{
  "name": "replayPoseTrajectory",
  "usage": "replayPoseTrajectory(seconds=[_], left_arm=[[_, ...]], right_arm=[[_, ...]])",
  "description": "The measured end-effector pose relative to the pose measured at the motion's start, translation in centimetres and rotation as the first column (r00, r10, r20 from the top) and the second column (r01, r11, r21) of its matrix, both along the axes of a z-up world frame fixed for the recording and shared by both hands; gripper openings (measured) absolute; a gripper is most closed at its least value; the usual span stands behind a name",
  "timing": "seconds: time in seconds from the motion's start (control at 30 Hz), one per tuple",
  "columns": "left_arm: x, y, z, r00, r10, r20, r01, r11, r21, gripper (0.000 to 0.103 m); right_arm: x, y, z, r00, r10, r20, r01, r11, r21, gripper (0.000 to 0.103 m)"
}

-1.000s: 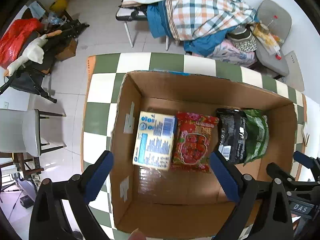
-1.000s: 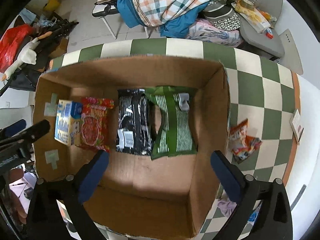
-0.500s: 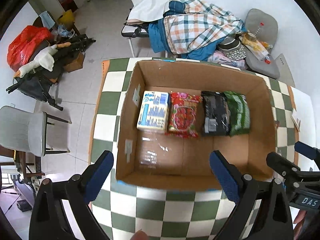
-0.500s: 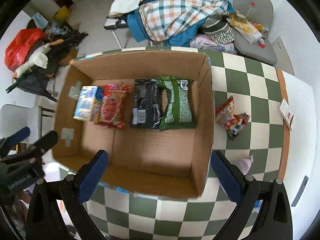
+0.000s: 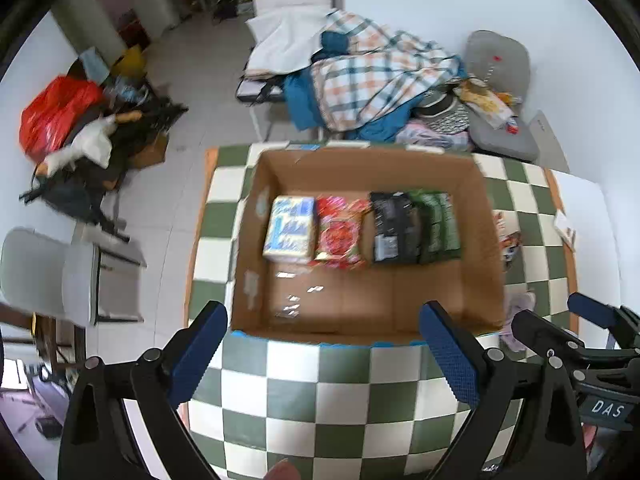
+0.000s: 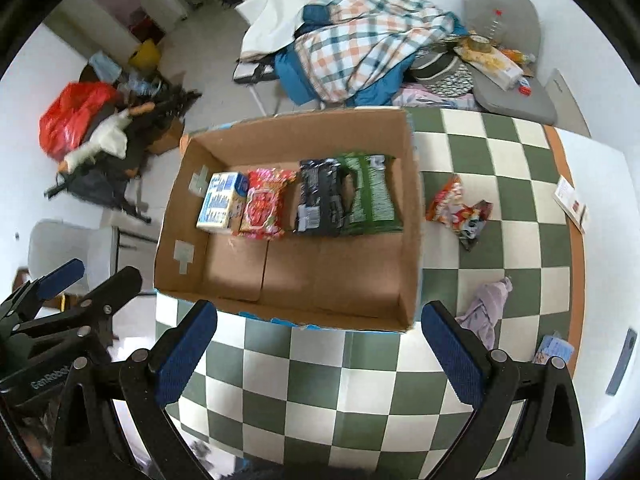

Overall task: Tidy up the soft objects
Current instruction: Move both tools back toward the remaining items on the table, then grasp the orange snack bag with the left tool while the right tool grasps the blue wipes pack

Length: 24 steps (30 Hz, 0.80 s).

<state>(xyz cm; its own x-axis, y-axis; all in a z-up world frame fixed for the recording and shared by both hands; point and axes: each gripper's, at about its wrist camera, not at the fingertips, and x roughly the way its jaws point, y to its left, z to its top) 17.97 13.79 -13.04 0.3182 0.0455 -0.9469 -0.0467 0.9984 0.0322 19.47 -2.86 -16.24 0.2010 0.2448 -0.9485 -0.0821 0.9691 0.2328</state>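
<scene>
Both jaws stand wide apart and hold nothing, the left gripper [image 5: 320,354] and right gripper [image 6: 320,350] hanging above the near side of the checkered table [image 6: 360,392]. On it sits the cardboard box [image 6: 416,216], with four packets in a row along its far half: blue-and-white [image 6: 220,204], red [image 6: 264,208], black [image 6: 320,204] and green [image 6: 370,200]. Right of the box, on the table, lie a crumpled snack bag [image 6: 458,210] and, nearer, a lilac cloth [image 6: 486,310].

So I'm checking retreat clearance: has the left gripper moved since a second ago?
Yes. The left gripper has pulled back from over the cardboard box toward the table's near edge.
</scene>
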Motion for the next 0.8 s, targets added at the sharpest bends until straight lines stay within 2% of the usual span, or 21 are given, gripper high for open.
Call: replayPoseTrajectory(seconds=[0.1,0.2,0.3,0.4,0.47,0.57,0.6,0.67,0.8], left_arm=[[1.1,-3.4,0.9,0.997,-0.080,0.006,0.080,0.997,0.010,0.098],[2.4,-7.5,1.2,0.985,-0.171,0.016,0.171,0.985,0.037,0.098],[4.3,-12.8,0.6,0.956,-0.295,0.000,0.294,0.951,0.099,0.098],[6.8,-18.6,-1.7,0.896,-0.437,-0.080,0.445,0.885,0.138,0.098],[8.7,-22.6,-4.2,0.843,-0.512,-0.167,0.536,0.826,0.172,0.098],[10.8,-26.8,-7.6,0.788,-0.559,-0.258,0.607,0.774,0.180,0.098],[11.8,-28.5,-9.4,0.765,-0.566,-0.306,0.628,0.760,0.166,0.098],[13.0,-30.6,-12.2,0.736,-0.563,-0.375,0.647,0.747,0.150,0.098],[14.0,-33.1,-17.3,0.693,-0.540,-0.477,0.665,0.735,0.135,0.098]], right_arm=[[-0.5,-3.2,0.6,0.997,-0.074,0.009,0.074,0.997,0.029,0.103],[-1.4,-8.3,0.7,0.984,-0.176,0.003,0.176,0.984,0.033,0.103],[-2.4,-13.3,0.4,0.962,-0.274,-0.013,0.274,0.962,0.020,0.103],[-3.8,-18.8,-0.8,0.925,-0.377,-0.041,0.377,0.926,-0.006,0.103],[-4.8,-22.5,-2.1,0.894,-0.443,-0.066,0.442,0.896,-0.026,0.103],[-5.9,-26.9,-4.7,0.849,-0.517,-0.111,0.514,0.856,-0.058,0.103],[-6.2,-28.2,-5.7,0.833,-0.539,-0.126,0.535,0.842,-0.065,0.103],[-7.0,-30.8,-8.4,0.796,-0.581,-0.170,0.573,0.814,-0.095,0.103],[-8.2,-34.1,-13.9,0.731,-0.623,-0.278,0.616,0.778,-0.125,0.103]])
